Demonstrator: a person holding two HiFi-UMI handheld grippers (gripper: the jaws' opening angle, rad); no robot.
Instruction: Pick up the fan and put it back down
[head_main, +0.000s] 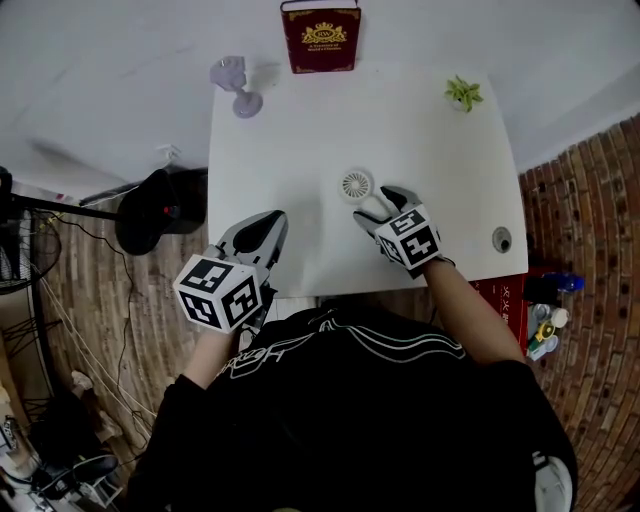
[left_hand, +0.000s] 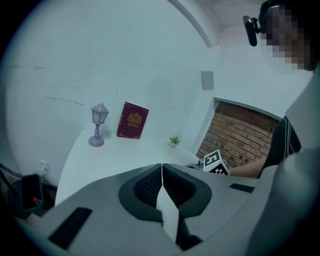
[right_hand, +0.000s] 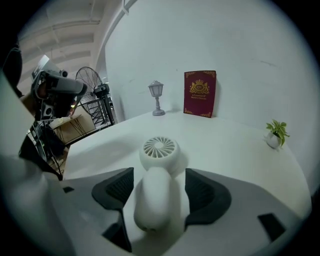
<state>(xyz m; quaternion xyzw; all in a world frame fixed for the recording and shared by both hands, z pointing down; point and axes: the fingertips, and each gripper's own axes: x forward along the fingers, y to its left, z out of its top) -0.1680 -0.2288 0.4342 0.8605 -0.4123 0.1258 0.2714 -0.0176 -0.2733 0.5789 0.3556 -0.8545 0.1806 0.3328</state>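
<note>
1. The right gripper sits just right of the middle of the head view and points toward the upper left. Its jaws stand apart around the handle of the fan. In the right gripper view a gap shows between the handle and the pad on the right side of the frame. The other pad lies very close to the handle.
2. The fan is white and lies flat on the white table. Its round grille faces up, just beyond the jaw tips, and its handle runs back between them.
3. The left gripper is at the lower left of the head view, over the table's near edge. Its jaws are pressed together with nothing between them.
4. Each gripper carries its marker cube toward the bottom of the head view, and the one on the right gripper is just behind the jaws.
5. Along the table's far edge, at the top of the head view, a purple lamp stands at the left. A maroon book stands upright in the middle, and a small potted plant is at the right.
6. The person's black top fills the bottom of the head view.
</note>
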